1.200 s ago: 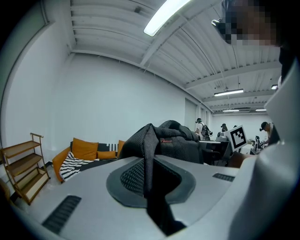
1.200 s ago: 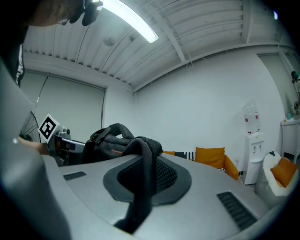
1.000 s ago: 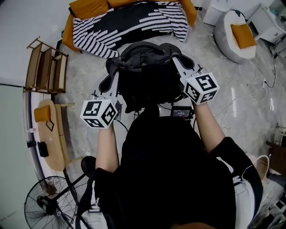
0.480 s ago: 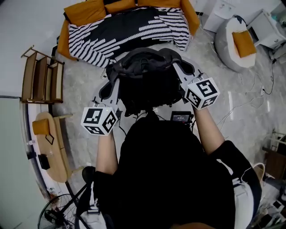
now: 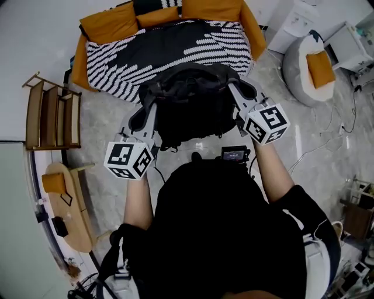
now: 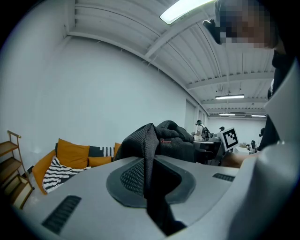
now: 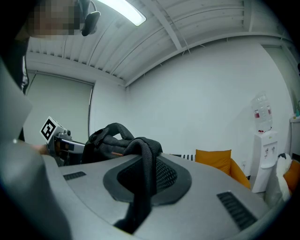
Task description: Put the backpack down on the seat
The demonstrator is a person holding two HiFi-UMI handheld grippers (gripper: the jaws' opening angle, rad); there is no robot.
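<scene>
Hanging between left gripper and right gripper, backpack straps pinched in jaws.

Setting: mock living room staged inside an industrial lab hall. Evidence:
- orange sofa with black-and-white striped blanket
- slatted wooden shelf
- grey beanbag
- marble-look floor with loose thin cables
- ribbed white ceiling with strip light
- white water dispenser
</scene>
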